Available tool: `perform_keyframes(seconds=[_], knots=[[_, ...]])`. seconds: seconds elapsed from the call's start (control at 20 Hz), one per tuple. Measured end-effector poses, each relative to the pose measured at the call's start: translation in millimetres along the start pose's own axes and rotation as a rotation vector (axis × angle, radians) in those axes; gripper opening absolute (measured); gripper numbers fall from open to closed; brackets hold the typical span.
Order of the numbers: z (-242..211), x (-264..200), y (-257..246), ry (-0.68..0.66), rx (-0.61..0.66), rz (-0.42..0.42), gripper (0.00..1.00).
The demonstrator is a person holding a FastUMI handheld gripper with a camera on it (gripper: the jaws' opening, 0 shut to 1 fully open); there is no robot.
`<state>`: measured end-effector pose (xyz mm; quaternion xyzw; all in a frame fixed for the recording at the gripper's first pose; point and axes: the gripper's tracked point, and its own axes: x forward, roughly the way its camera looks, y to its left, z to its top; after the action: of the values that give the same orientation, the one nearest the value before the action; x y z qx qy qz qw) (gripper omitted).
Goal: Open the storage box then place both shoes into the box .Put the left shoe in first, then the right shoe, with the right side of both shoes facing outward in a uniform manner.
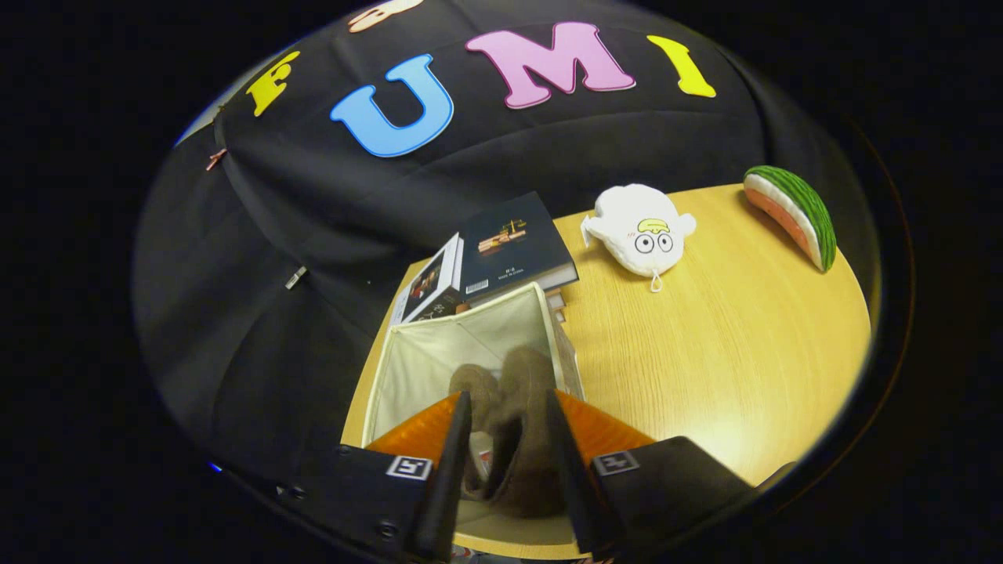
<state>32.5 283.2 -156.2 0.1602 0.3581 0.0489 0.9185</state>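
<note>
— What is the tool (509, 446) doing?
— Its fingers are parted, with a brown shoe (513, 427) between them; whether they press it, I cannot tell.
— And the shoe?
— Over the open storage box (415, 356) on the desk (721, 352), where a second shoe (472, 385) lies inside, books (509, 247) beyond.

Storage box (407, 368) mouth open below tool (509, 446), brown shoes (521, 392) filling its right half (left half free), books (513, 247) crowding behind.

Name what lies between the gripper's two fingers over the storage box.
In the gripper view, a brown shoe sits between the fingers, inside the open storage box.
</note>
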Motion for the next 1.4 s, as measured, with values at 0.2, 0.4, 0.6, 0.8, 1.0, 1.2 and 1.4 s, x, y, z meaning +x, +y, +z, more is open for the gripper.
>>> perform_keyframes(seconds=[0.2,0.4,0.6,0.8,1.0,1.2,1.4], knots=[[32,-35,-12,-0.128,-0.098,-0.018,0.98],[58,-73,-50,-0.254,-0.189,-0.055,0.98],[82,-111,-97,-0.43,-0.35,-0.114,0.98],[71,-121,-132,-0.477,-0.307,-0.071,0.98],[84,-148,-173,-0.601,-0.325,-0.104,0.98],[71,-168,-191,-0.689,-0.33,-0.085,0.98],[61,-171,-188,-0.692,-0.321,-0.034,0.98]])
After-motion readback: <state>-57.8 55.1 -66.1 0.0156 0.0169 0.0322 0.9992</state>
